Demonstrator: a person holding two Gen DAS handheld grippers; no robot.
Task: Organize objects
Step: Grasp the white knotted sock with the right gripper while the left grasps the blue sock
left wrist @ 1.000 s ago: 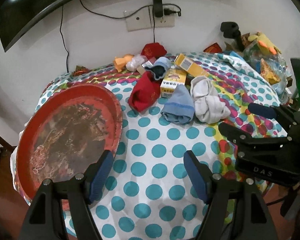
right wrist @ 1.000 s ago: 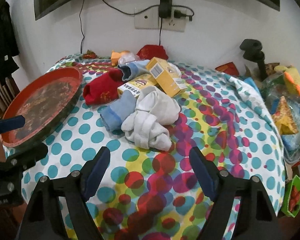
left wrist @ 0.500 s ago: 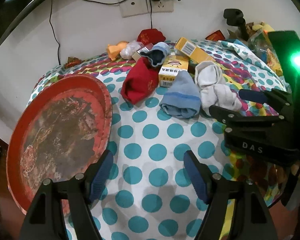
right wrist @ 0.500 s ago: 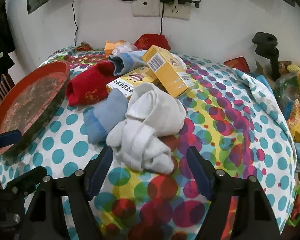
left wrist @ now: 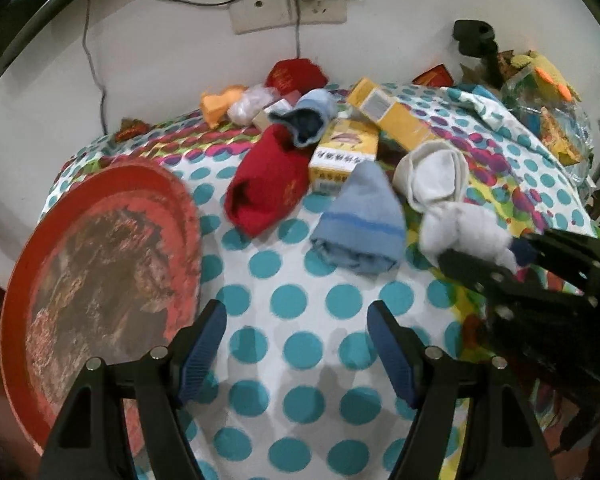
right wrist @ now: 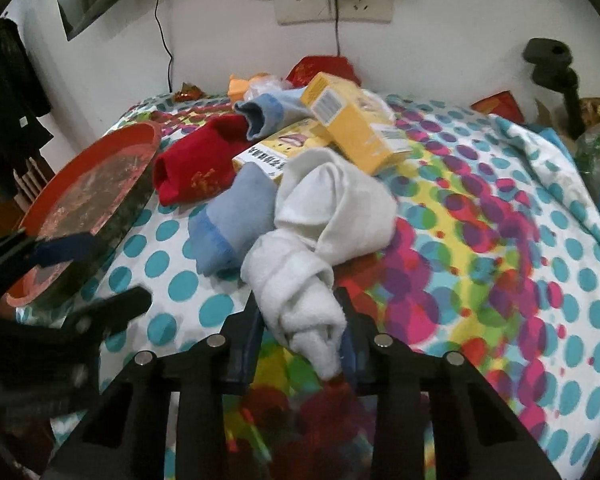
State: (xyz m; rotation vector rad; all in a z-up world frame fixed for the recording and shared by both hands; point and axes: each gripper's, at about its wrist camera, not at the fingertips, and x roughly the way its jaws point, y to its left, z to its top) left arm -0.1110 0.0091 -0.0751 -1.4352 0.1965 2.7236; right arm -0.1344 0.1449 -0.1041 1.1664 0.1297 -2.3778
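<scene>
Having just closed, right gripper (right wrist: 302, 340) pinching near end of knotted white cloth sock bundle (right wrist: 320, 232) on polka-dot tablecloth (right wrist: 500, 240), beside folded pale-blue sock (right wrist: 228, 224). Left gripper (left wrist: 296, 348) gaping, empty, near red round tray (left wrist: 100, 280). Risk: thin pinch slipping, or lifted bundle snagging yellow cardboard box (right wrist: 348, 124).

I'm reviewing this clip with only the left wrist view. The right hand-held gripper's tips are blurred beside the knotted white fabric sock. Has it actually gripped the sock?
Observer: Yes. In the right wrist view the right hand-held gripper has just been closing, and its jaws pinch the near end of the knotted white fabric sock.
Operator: Is anything else caught between them?
Observer: No. The folded light blue sock lies against the white one's left side, beyond the jaws.
Operator: How does the left hand-held gripper look from there?
Observer: The left hand-held gripper is open and empty, in front of the round red tray's near rim.
</scene>
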